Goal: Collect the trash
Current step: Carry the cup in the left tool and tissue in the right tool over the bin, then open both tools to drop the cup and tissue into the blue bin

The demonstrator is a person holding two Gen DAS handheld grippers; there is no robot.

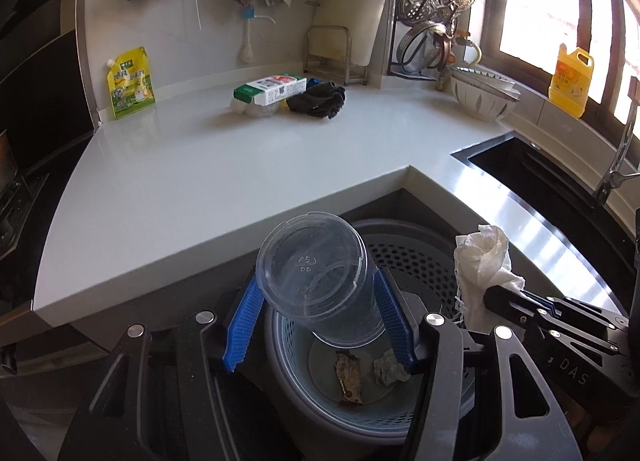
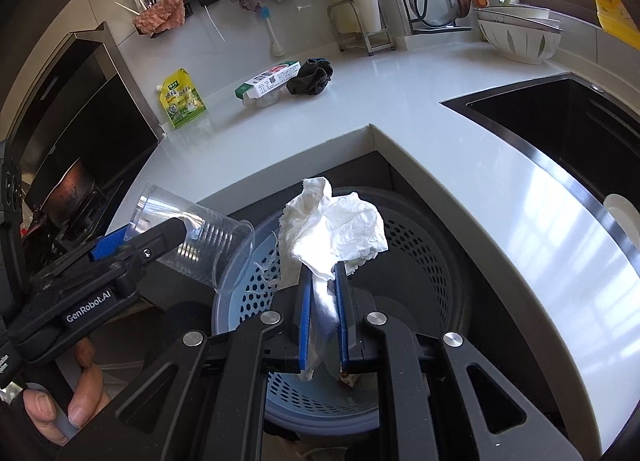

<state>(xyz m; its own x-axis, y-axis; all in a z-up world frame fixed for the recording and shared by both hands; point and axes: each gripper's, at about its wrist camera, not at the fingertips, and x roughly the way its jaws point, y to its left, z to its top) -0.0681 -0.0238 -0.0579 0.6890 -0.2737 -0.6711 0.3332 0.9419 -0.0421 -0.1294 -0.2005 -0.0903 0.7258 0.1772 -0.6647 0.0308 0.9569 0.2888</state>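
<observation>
Left gripper (image 1: pixel 318 325) clamped on a clear cup (image 1: pixel 320 281), cup lying tilted, bin (image 1: pixel 420 261) directly below. Right gripper (image 2: pixel 323 317) pinched on a crumpled tissue (image 2: pixel 336 225), also hanging above the bin, equally near.

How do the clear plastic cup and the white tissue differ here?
The clear plastic cup is rigid and see-through; the white tissue is crumpled and opaque. The left gripper holds the cup with jaws spread around it; the right gripper pinches the tissue nearly shut. Both are held above the perforated bin.
</observation>
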